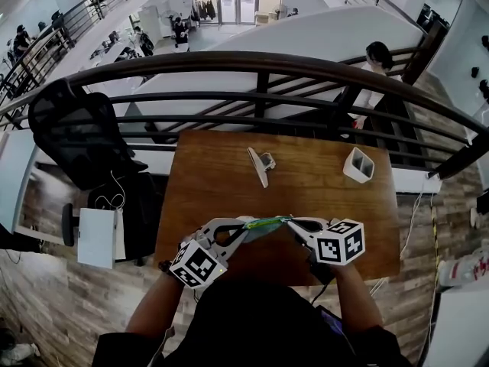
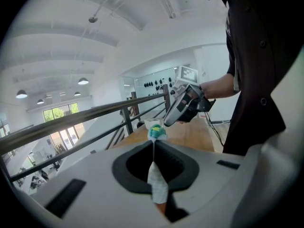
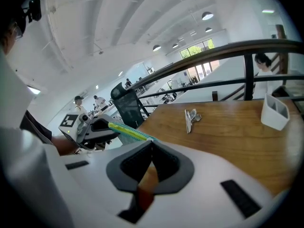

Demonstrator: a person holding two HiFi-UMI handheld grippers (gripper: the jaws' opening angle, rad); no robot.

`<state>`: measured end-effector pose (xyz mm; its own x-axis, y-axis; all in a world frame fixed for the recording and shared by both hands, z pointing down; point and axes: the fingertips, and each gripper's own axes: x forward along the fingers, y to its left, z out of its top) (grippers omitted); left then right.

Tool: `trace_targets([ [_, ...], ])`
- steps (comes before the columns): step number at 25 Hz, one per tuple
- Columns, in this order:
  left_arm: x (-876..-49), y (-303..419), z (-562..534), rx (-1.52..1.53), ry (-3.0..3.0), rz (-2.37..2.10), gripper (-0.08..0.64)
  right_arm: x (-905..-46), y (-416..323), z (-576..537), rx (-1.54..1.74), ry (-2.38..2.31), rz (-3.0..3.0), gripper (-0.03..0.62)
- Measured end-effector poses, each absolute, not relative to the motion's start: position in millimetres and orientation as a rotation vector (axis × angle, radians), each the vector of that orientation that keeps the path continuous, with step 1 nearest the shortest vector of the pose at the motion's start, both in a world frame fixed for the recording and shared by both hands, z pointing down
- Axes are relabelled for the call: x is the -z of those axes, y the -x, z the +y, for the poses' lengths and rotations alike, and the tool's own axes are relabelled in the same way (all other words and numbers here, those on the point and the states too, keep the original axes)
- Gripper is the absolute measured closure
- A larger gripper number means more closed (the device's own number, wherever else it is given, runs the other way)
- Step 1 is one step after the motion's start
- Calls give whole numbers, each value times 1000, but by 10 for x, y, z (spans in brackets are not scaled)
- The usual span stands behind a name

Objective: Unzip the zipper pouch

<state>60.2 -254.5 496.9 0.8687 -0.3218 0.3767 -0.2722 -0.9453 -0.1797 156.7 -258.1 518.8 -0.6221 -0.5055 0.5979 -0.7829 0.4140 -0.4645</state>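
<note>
The zipper pouch (image 1: 265, 225), pale with a green and yellow zipper edge, hangs stretched between both grippers just above the near edge of the wooden table (image 1: 306, 193). My left gripper (image 1: 246, 226) is shut on its left end; in the left gripper view the fabric (image 2: 156, 182) is pinched between the jaws and the teal end (image 2: 157, 133) sticks out past them. My right gripper (image 1: 291, 222) is shut on the right end of the zipper. In the right gripper view the zipper strip (image 3: 127, 131) runs from my jaw tips (image 3: 151, 142) to the left gripper (image 3: 90, 129). The pull itself is hidden.
A metal clip (image 1: 261, 165) lies mid-table and a white holder (image 1: 358, 164) stands at the far right. A dark railing (image 1: 260, 66) runs behind the table's far edge. A black office chair (image 1: 80, 132) stands to the left.
</note>
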Motion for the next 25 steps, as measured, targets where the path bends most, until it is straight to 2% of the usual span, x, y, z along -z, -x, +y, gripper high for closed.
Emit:
trace_targets([
  [25,-4949,-493,-2739,592,2969,580,543,-5219,-1919,-2708,-894,-1242,-2241,595],
])
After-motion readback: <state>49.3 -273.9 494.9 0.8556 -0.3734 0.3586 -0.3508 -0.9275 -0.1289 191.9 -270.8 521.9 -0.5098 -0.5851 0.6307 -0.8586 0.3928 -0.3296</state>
